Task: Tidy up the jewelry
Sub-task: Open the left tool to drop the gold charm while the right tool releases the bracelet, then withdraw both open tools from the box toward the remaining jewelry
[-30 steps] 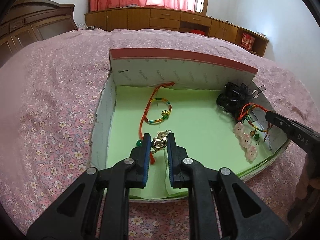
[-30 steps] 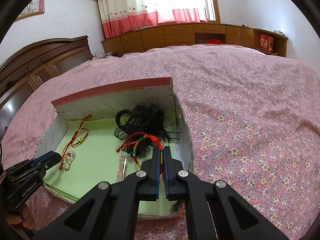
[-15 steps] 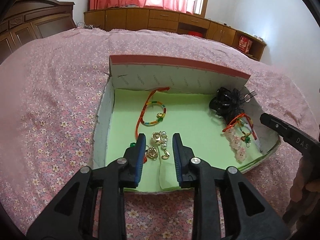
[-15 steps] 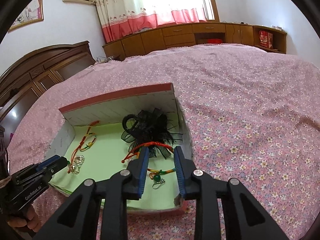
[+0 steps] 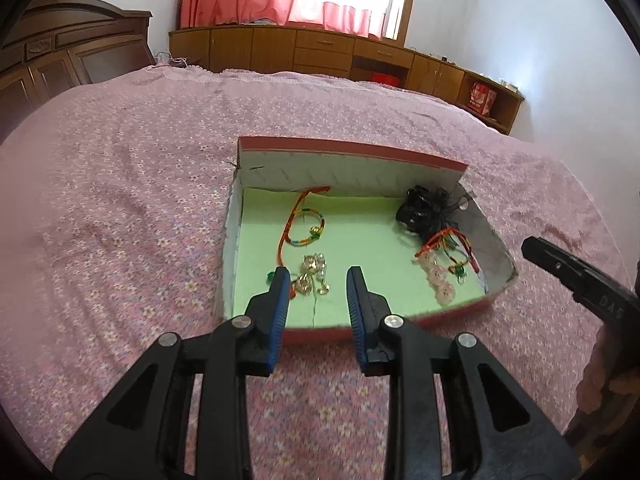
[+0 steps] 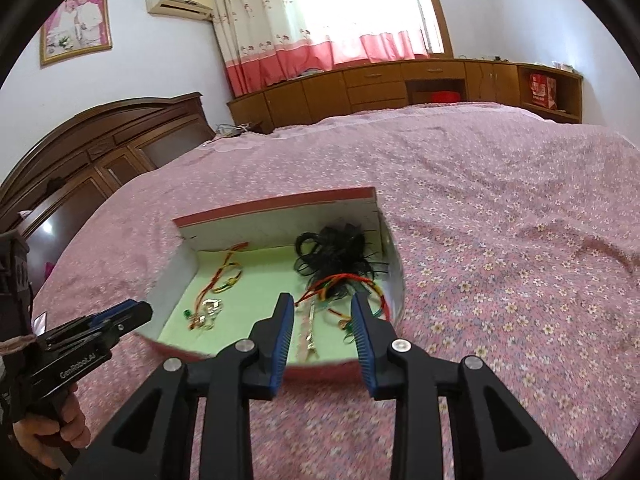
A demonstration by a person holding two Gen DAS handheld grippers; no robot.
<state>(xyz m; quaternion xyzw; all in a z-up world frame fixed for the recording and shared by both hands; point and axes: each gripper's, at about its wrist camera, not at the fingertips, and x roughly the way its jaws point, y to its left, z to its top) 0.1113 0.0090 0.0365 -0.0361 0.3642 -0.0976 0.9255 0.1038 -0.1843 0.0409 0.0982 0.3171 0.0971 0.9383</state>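
A shallow box with a green floor lies on the bed. In it lie a red-cord bracelet, gold and pearl earrings, a black hair piece, a second red and multicolour bracelet and a pink flower clip. My left gripper is open and empty above the box's near edge, over the earrings. My right gripper is open and empty above the near right part of the box, over the second bracelet and the clip.
The pink flowered bedspread surrounds the box. A dark wooden headboard stands at the left. Wooden cabinets line the far wall under a curtained window.
Both grippers opened, letting go of the earrings and the second bracelet, which now lie in the box. Both grippers pulled back and up from the box.
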